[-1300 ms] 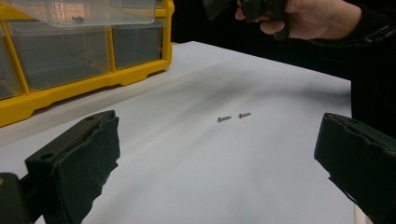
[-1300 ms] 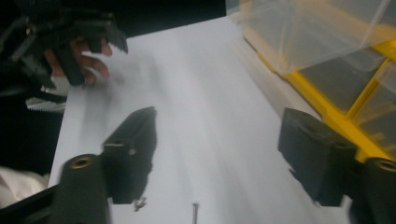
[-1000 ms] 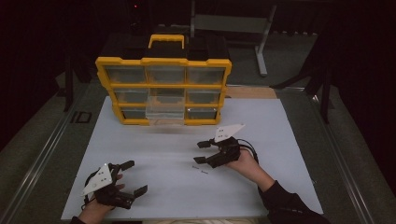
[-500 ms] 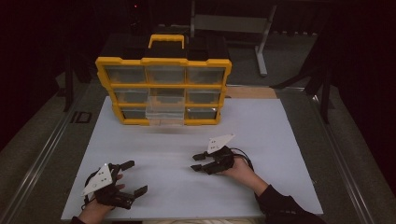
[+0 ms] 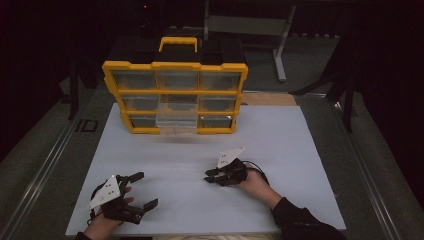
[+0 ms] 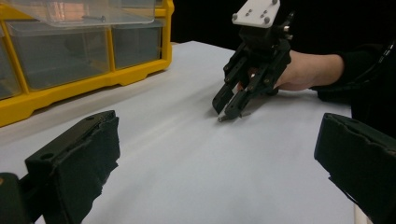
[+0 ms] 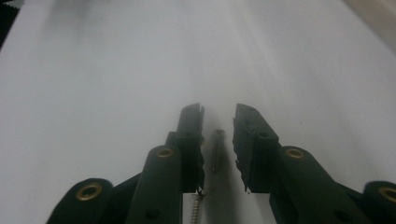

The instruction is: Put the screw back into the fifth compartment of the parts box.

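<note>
R gripper (image 7: 218, 116) low over white table (image 5: 300, 140), jaws astride a small screw (image 7: 216, 151) lying on the sheet; gap narrow, jaws have just been closing, pads not yet pressing it. A 2nd screw (image 7: 196, 211) lies just behind, near the jaw base. L gripper (image 5: 142, 190) rests at near-left edge, jaws spread wide, nothing between. Yellow organizer (image 5: 175, 95) at far side, one clear drawer (image 5: 176, 119) pulled out

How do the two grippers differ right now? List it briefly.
The left gripper has its fingers spread wide with nothing between them, while the right gripper has its fingers narrowed, having just been closing, around a screw lying on the white sheet. The left sits near the sheet's front edge; the right is farther in, tips down at the sheet. Both are black and hand-held.
</note>
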A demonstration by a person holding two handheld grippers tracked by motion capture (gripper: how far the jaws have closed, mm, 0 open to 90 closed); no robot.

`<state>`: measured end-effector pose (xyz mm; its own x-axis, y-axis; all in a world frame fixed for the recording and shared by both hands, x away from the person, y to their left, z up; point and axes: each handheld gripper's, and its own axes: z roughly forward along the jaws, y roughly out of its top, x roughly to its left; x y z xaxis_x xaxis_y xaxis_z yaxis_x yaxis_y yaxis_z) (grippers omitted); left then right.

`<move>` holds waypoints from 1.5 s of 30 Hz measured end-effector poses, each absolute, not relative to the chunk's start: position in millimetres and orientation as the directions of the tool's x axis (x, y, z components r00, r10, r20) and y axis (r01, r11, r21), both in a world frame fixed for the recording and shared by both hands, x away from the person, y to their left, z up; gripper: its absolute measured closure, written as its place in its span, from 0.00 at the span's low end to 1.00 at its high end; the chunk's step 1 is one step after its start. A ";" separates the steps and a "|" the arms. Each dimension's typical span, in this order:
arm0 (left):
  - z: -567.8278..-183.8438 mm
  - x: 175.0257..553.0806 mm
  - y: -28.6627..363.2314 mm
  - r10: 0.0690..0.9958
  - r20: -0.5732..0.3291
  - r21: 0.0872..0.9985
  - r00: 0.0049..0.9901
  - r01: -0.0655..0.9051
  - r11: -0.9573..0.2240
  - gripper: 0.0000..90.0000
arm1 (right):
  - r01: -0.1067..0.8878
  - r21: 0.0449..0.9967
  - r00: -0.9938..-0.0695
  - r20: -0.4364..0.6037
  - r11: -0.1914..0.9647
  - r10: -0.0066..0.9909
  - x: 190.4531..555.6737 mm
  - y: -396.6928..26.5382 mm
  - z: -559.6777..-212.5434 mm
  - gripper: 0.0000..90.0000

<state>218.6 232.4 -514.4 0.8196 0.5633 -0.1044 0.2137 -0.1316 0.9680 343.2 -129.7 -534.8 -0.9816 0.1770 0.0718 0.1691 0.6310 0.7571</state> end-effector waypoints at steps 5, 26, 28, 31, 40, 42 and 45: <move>-514.4 218.7 232.7 0.564 -0.104 0.968 0.819 0.213 -0.132 0.02 | 0.161 0.748 -0.982 0.059 0.644 0.177 344.0 -128.0 -537.3 0.85; -514.5 218.7 232.5 0.563 -0.103 0.968 0.820 0.214 -0.134 0.02 | 0.165 0.753 -0.983 0.070 0.638 0.172 341.5 -130.2 -519.4 0.97; -514.6 218.7 232.4 0.564 -0.103 0.968 0.819 0.213 -0.134 0.01 | 0.164 0.760 -0.982 0.067 0.629 0.175 341.7 -132.4 -512.4 0.97; -514.6 218.7 232.4 0.565 -0.103 0.968 0.819 0.214 -0.134 0.01 | 0.158 0.767 -0.982 0.058 0.622 0.177 342.1 -134.8 -505.2 0.97; -514.8 219.0 232.2 0.565 -0.101 0.968 0.819 0.212 -0.136 0.02 | 0.160 0.797 -0.977 0.044 0.582 0.208 345.9 -146.9 -468.1 0.97; -514.8 219.0 232.3 0.565 -0.101 0.968 0.819 0.213 -0.135 0.01 | 0.160 0.803 -0.976 0.041 0.574 0.215 346.5 -149.3 -460.6 0.97; -514.9 219.1 232.2 0.564 -0.100 0.968 0.820 0.212 -0.136 0.01 | 0.165 0.814 -0.973 0.042 0.557 0.227 348.5 -153.0 -449.4 0.97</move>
<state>219.1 232.2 -514.9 0.8195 0.5642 -0.1003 0.2122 -0.1362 0.9677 348.5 -153.0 -449.4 -0.9730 0.2271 0.0416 0.1648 0.5568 0.8141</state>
